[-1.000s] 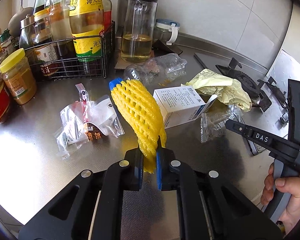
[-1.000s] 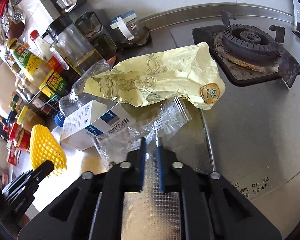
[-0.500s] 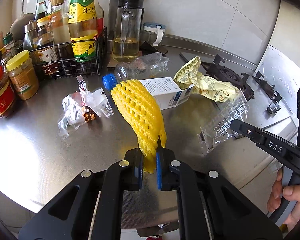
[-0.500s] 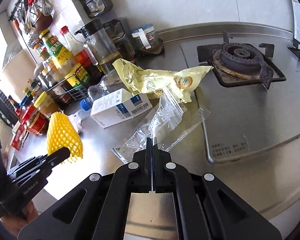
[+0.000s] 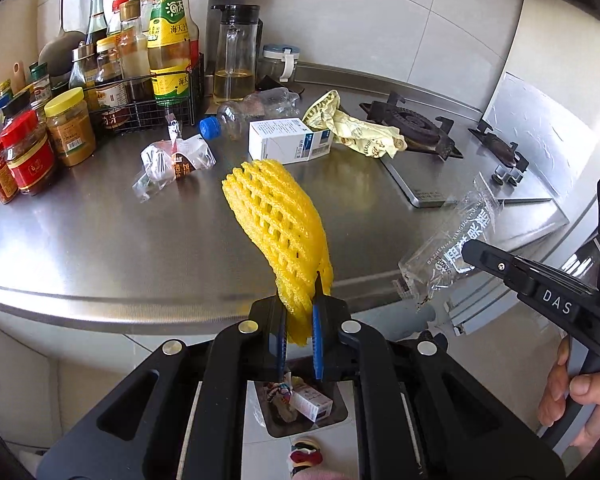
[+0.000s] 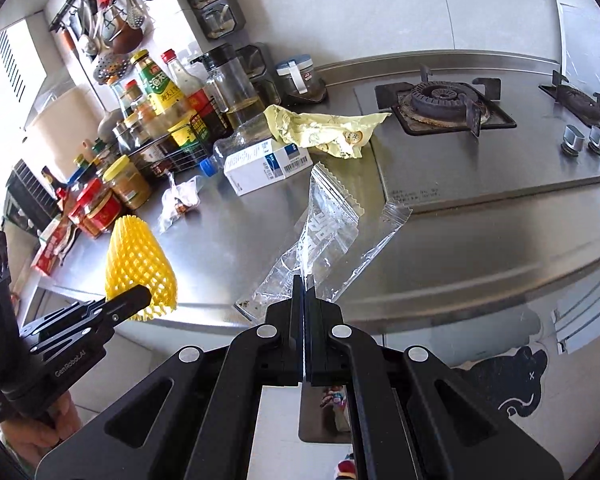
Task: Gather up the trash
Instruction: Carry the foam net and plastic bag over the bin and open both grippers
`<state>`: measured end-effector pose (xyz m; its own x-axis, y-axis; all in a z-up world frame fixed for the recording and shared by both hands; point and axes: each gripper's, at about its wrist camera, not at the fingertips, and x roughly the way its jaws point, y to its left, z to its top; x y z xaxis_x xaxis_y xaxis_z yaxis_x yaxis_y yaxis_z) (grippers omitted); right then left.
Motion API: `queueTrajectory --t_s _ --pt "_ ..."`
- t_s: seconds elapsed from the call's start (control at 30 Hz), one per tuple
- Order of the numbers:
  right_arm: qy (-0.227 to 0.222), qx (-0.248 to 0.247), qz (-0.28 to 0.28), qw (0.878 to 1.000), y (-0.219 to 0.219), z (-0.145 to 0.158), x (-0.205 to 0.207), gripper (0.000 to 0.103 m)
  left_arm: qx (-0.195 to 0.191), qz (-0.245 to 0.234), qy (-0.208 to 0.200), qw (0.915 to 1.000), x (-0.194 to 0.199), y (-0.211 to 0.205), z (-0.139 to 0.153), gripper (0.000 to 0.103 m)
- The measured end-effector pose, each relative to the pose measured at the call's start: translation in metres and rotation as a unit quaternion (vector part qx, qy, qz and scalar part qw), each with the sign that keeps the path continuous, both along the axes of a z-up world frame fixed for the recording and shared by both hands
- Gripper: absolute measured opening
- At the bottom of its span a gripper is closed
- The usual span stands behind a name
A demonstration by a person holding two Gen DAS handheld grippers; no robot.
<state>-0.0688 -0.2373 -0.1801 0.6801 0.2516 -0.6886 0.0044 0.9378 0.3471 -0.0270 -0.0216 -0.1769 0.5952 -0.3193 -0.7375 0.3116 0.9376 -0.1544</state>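
Observation:
My left gripper (image 5: 300, 312) is shut on a yellow foam fruit net (image 5: 278, 232), held up past the counter's front edge; the same net (image 6: 138, 260) shows at the left of the right wrist view. My right gripper (image 6: 304, 288) is shut on a clear plastic wrapper (image 6: 324, 232) with white lettering, also lifted off the counter; that wrapper (image 5: 452, 240) hangs at the right of the left wrist view. Left on the steel counter (image 5: 100, 240) are a white and blue carton (image 5: 288, 140), a clear bottle (image 5: 252, 114) with a blue cap, a crumpled yellow bag (image 5: 356, 128) and a small clear packet (image 5: 172, 160).
A bin (image 5: 300, 404) with trash in it sits on the floor below the left gripper. Sauce bottles in a wire rack (image 5: 156, 92) and jars (image 5: 28, 152) crowd the back left. An oil jug (image 5: 236, 60) stands at the back. Gas burners (image 6: 440, 100) fill the right side.
Both grippers have pulled back from the counter and risen, carrying the foam net and the clear wrapper past the front edge. The floor bin has come into view.

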Motion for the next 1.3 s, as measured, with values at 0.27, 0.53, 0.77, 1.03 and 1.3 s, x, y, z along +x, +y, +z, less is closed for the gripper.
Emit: queueTrajectory --t_s 0.27,0.53,0.77,1.03,1.3 --pt "0.053 -0.014 0.010 0.998 0.012 -0.052 -0.052 0.002 0.012 -0.012 0.044 0.9989 -0.048 -0.003 -0.045 0.008" --pt "0.154 -0.010 0.037 0.987 0.019 -0.169 -0.069 0.002 0.024 -0.015 0.139 0.9899 -0.057 -0.013 -0.146 0.008" --pt "0.200 -0.032 0.052 0.978 0.030 -0.258 -0.050 0.002 0.037 -0.033 0.193 0.9799 -0.038 -0.032 -0.235 0.008" --pt "0.242 -0.049 0.072 0.966 0.041 -0.336 -0.017 0.002 0.043 -0.033 0.249 0.9669 -0.004 -0.037 -0.322 0.009" --pt "0.255 -0.044 0.072 0.963 0.043 -0.366 0.006 0.005 0.036 -0.019 0.278 0.9597 0.023 -0.030 -0.364 0.013"
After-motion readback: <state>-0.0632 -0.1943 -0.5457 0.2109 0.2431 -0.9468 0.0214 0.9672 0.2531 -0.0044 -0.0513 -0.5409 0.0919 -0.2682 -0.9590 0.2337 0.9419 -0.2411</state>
